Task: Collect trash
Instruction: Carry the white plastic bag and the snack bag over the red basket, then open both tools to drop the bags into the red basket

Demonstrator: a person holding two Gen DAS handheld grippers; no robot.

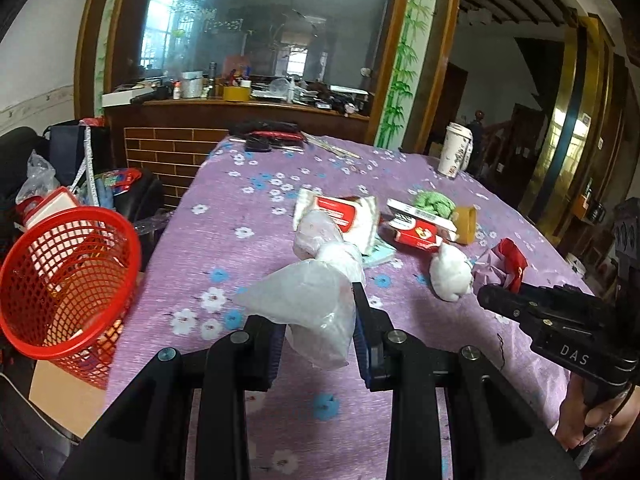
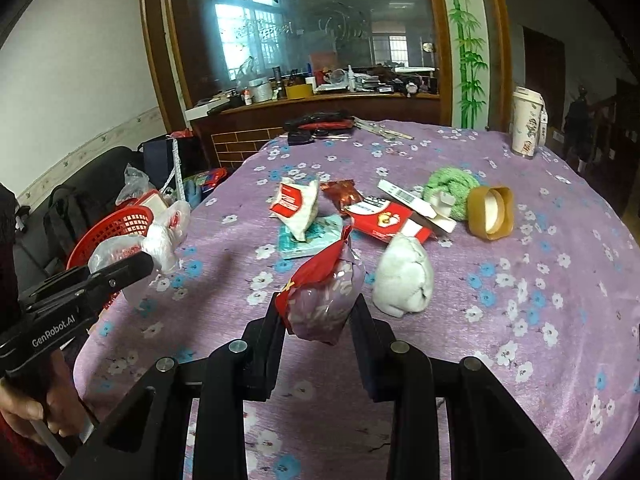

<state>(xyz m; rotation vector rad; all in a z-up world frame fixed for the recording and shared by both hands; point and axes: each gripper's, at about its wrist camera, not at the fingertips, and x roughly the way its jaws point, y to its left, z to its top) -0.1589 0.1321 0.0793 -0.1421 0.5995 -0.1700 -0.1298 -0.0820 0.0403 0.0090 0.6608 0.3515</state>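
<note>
My left gripper (image 1: 318,328) is shut on a crumpled clear plastic bag (image 1: 308,300) and holds it above the purple flowered tablecloth (image 1: 240,248); the bag also shows in the right wrist view (image 2: 160,240). My right gripper (image 2: 318,320) is shut on a red and clear snack wrapper (image 2: 324,296), lifted off the cloth; the wrapper also shows in the left wrist view (image 1: 508,264). A red mesh basket (image 1: 60,280) stands off the table's left edge, also visible in the right wrist view (image 2: 120,228). A white crumpled wad (image 2: 404,276) lies just right of the right gripper.
More litter lies mid-table: a red and white packet (image 2: 296,208), a red carton (image 2: 384,220), a teal packet (image 2: 308,236), a green cloth (image 2: 452,188), a tan tape roll (image 2: 492,212). A paper cup (image 2: 528,124) stands far right. Bags and a cardboard box (image 1: 68,396) crowd the left floor.
</note>
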